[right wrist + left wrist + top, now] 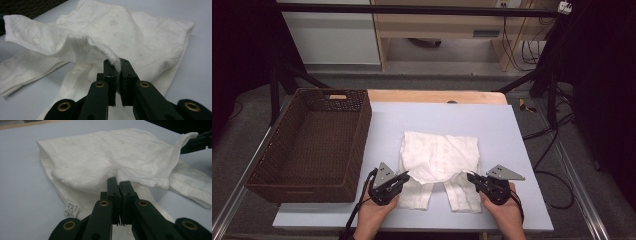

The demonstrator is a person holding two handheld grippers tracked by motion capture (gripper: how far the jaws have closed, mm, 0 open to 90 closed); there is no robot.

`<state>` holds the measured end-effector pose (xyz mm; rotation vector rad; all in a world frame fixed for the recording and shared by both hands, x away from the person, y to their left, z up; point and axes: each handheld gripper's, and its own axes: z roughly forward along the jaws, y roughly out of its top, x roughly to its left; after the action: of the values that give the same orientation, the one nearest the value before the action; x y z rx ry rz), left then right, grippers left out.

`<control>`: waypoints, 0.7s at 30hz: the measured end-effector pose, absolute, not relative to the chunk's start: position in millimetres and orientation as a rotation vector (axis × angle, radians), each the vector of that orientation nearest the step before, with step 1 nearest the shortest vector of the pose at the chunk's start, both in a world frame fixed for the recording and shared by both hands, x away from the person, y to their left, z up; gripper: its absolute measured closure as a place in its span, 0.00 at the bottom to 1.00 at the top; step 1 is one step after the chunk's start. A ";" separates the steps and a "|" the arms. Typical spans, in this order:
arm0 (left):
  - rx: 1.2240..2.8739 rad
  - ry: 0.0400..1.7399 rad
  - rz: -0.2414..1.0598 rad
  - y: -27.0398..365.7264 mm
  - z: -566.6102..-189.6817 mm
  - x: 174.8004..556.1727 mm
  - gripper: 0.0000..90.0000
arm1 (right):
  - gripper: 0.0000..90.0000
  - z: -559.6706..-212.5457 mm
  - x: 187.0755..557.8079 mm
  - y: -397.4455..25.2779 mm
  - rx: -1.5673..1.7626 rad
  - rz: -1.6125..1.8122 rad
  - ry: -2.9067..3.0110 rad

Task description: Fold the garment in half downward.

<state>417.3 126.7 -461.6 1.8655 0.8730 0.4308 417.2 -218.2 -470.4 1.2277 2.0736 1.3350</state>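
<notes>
White patterned trousers (pixel 439 157) lie on the pale blue mat (pixel 492 125), waist part folded back over the legs. My left gripper (pixel 404 176) is shut on the folded hem at its left corner; in the left gripper view its jaws (pixel 119 183) pinch the stitched edge of the trousers (pixel 105 157), with a care label (pixel 71 210) below. My right gripper (pixel 472 177) is shut on the hem's right corner; the right gripper view has its jaws (pixel 116 63) closed on a lifted fold of the trousers (pixel 125 32). Both legs (pixel 464 196) point toward the person.
A dark brown wicker basket (pixel 287 175) stands on the left, touching the mat's edge. The wooden table edge (pixel 437 96) runs along the back. Cables (pixel 557 175) and a black frame lie on the floor to the right.
</notes>
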 end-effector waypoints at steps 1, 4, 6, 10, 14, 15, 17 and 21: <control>1.865 0.873 0.431 126.7 -461.6 417.3 0.98 | 0.95 -470.4 417.2 -218.2 1.228 1.335 2.074; 1.868 0.862 0.430 125.3 -460.6 414.4 0.98 | 0.95 -469.8 413.1 -219.6 1.229 1.342 2.068; 1.872 0.862 0.431 125.9 -461.8 412.4 0.98 | 0.95 -469.7 410.0 -220.0 1.225 1.337 2.069; 1.872 0.865 0.414 126.1 -463.3 413.7 0.98 | 0.95 -470.8 409.4 -219.3 1.214 1.318 2.088; 1.878 0.868 0.415 128.4 -465.8 412.4 0.98 | 0.95 -471.1 409.9 -216.5 1.219 1.316 2.097; 1.884 0.865 0.417 128.8 -465.9 411.9 0.98 | 0.95 -471.0 409.6 -216.1 1.210 1.311 2.102; 1.888 0.864 0.419 129.3 -466.1 411.6 0.98 | 0.95 -470.9 409.0 -215.1 1.205 1.304 2.109; 1.880 0.876 0.409 131.3 -466.5 410.6 0.98 | 0.95 -472.3 407.0 -212.6 1.214 1.304 2.122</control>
<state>410.6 131.3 -466.5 1.8799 0.8759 0.4087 407.0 -212.6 -472.3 1.2143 2.1219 1.3038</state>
